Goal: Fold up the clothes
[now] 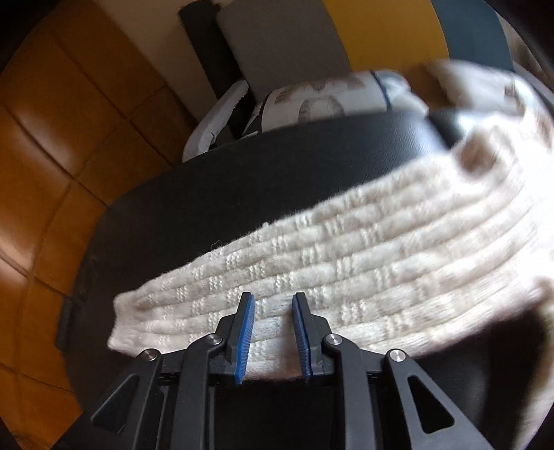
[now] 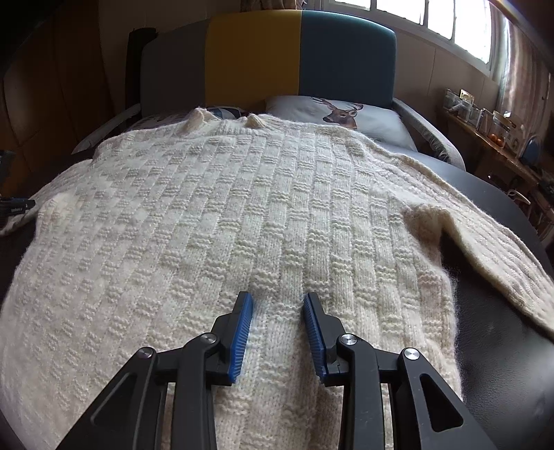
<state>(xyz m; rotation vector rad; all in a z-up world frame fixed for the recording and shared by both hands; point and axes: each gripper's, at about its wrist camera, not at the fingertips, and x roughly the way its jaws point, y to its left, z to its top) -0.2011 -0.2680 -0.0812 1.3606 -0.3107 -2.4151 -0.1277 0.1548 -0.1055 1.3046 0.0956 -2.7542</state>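
Below, cream sweater under both claws, left claw and right claw released, sleeve possibly lifted

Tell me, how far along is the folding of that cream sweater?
Barely begun. The sweater is spread flat on the black surface, unfolded. The left hand-held gripper is open over a sleeve; the right hand-held gripper is open at the hem. Every fold remains.

Orange tiled floor, grey-yellow-blue headboard, deer pillow — bright windows, cluttered shelf
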